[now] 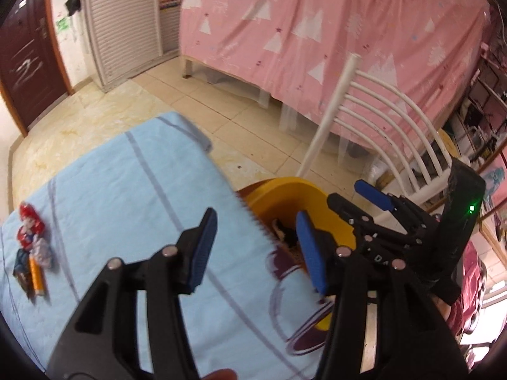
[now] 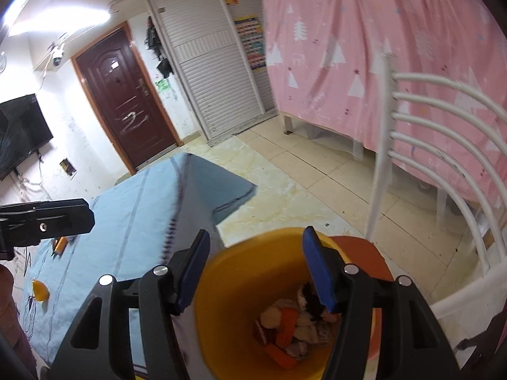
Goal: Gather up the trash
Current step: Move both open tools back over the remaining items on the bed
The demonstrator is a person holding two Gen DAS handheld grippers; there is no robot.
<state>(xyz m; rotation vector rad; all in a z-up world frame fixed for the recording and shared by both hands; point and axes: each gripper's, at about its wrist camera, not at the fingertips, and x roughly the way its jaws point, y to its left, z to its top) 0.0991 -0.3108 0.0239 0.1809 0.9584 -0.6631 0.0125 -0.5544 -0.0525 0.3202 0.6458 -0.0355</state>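
A yellow bin point(image 2: 221, 272) stands on an orange seat beside the table and holds several wrappers and scraps point(image 2: 291, 326). My right gripper point(image 2: 256, 272) is open and empty directly above the bin's mouth; it also shows in the left wrist view point(image 1: 342, 202). My left gripper point(image 1: 256, 250) is open and empty over the right edge of the light blue tablecloth point(image 1: 126, 196), next to the bin point(image 1: 317, 196). On the cloth at the far left lie crumpled red and blue wrappers point(image 1: 30, 231) and an orange stick-shaped piece point(image 1: 37, 274).
A white slatted chair point(image 2: 443, 158) stands just right of the bin. A pink sheet point(image 1: 317, 31) hangs behind it. A dark door point(image 2: 126, 95) and white louvred closet point(image 2: 215, 72) are across the tiled floor. More orange scraps point(image 2: 60, 243) lie on the cloth.
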